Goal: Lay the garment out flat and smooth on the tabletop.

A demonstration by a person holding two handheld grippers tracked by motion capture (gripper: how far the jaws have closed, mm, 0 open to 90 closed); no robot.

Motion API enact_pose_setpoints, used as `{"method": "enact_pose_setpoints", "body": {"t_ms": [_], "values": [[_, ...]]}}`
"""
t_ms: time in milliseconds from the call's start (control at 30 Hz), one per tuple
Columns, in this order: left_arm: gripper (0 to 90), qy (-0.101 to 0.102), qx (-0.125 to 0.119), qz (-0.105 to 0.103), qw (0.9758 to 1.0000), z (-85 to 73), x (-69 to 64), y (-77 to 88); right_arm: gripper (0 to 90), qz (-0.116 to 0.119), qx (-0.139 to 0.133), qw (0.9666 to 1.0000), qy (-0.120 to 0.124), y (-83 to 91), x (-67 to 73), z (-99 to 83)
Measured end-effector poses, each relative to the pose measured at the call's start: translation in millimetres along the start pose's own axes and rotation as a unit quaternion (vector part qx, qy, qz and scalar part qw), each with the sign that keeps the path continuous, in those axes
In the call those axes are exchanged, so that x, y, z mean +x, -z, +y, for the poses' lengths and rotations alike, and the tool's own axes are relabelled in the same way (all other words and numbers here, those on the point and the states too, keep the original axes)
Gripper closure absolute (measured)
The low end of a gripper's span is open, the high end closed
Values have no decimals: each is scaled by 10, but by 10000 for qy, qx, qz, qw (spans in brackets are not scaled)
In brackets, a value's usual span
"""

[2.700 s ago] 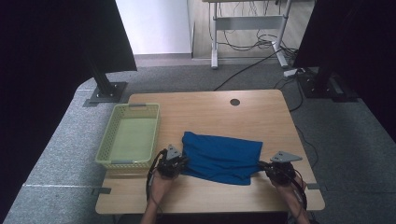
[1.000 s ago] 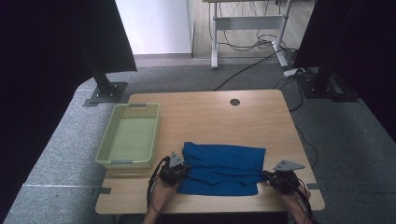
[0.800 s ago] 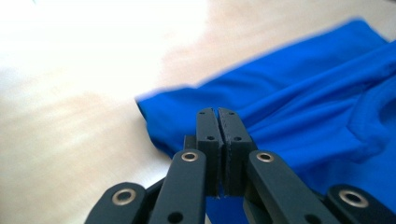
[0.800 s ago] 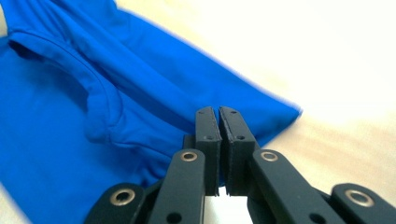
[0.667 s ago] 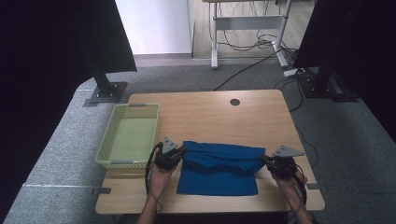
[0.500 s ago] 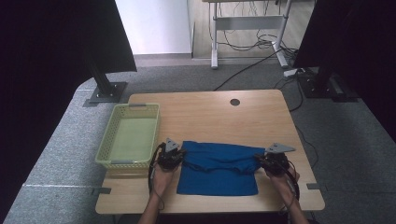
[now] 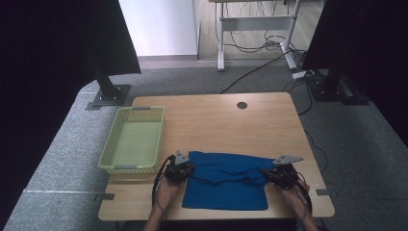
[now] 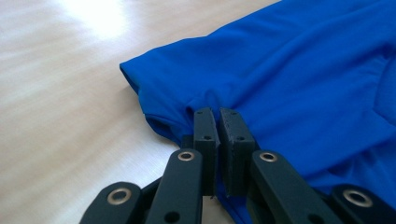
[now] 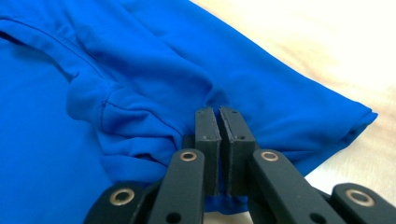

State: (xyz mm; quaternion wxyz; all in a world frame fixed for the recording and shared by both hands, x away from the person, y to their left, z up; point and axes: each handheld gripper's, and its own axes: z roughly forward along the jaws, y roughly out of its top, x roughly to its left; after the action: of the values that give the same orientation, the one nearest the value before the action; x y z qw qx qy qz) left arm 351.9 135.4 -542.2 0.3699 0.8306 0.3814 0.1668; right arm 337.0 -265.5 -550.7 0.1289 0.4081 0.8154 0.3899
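The blue garment lies flat near the front edge of the bench, its upper band doubled over so that a thicker fold runs from one side to the other, with a single layer spreading below it toward the person. Each end of that fold is pinched: the left tool is clenched on the cloth at the garment's left end, and in the left gripper view its jaws stand pressed together with blue fabric gathered between the tips; the right tool is likewise clamped on the right end, its jaws closed on a bunched seam of the same cloth in the right gripper view. The work in hand looks like a fold, and to do it well both hands should travel together at the same height, keeping the cloth taut between them so the fold line stays straight, then lay the edge down squarely before letting go. The green basket stands just to the left of the garment, apart from it.
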Motion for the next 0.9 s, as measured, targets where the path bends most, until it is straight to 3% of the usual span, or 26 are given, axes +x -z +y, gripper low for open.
{"method": "enact_pose_setpoints", "body": {"t_ms": [167, 233, 400, 467, 533, 633, 733, 900], "values": [[854, -198, 210, -86, 9995, -8, -94, 79, 857, 107, 12, 9999, -42, 117, 43, -115], [874, -353, 181, -9, 9992, 55, -122, 115, 856, 62, 4, 10000, -9, 141, 57, -113], [878, -234, -427, 122, 9987, 295, -57, 212, 857, -123, -437, 9990, 52, 256, 68, 38], [878, -126, -653, 273, 9974, 344, -5, 160, 857, -241, -556, 9981, 60, 268, 51, 121], [876, 79, -708, 263, 9971, 338, 63, 50, 857, -349, -529, 9980, 35, 221, 13, 179], [869, 191, -451, 261, 9985, 279, 128, -147, 856, -422, -323, 9986, -14, 71, -57, 184], [860, 58, -139, 256, 9996, 215, 112, -265, 856, -404, -162, 9990, -37, -60, -101, 120], [850, -174, 47, 200, 9996, 166, 21, -213, 856, -319, -108, 9994, 20, -46, -66, 46]]}}
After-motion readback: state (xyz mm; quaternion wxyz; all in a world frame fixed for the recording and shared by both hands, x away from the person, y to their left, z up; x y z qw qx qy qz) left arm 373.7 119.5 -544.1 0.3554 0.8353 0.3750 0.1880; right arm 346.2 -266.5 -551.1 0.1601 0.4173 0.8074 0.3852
